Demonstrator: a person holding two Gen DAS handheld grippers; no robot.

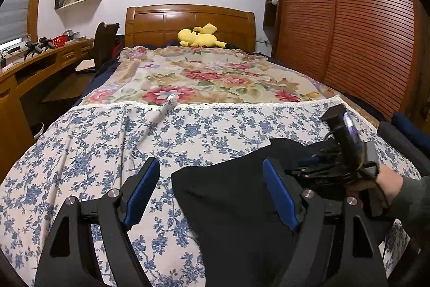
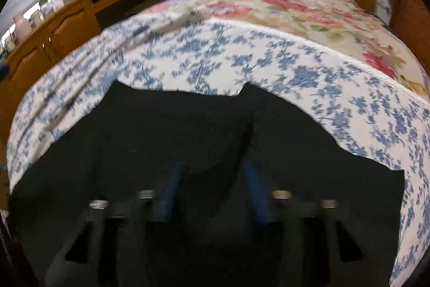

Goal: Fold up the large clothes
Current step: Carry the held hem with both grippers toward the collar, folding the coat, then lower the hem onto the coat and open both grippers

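Observation:
A large black garment (image 1: 231,195) lies spread flat on the blue-flowered sheet (image 1: 88,152) at the near end of the bed. My left gripper (image 1: 212,179) hovers open over the garment's left edge, with one pad above the sheet, the other above black cloth, and nothing gripped. To its right, a hand holds my right gripper (image 1: 311,162) low over the garment. In the blurred right wrist view, the right gripper (image 2: 212,168) points down at the black garment (image 2: 161,131). Its blue pads (image 2: 168,190) stand apart, a raised crease of cloth between them.
A floral blanket (image 1: 215,77) covers the far half of the bed, with a yellow plush toy (image 1: 200,36) at the wooden headboard. A white cord (image 1: 164,112) lies across the sheet's edge. A wooden desk (image 1: 40,66) and chair stand left, and a slatted wardrobe (image 1: 349,18) right.

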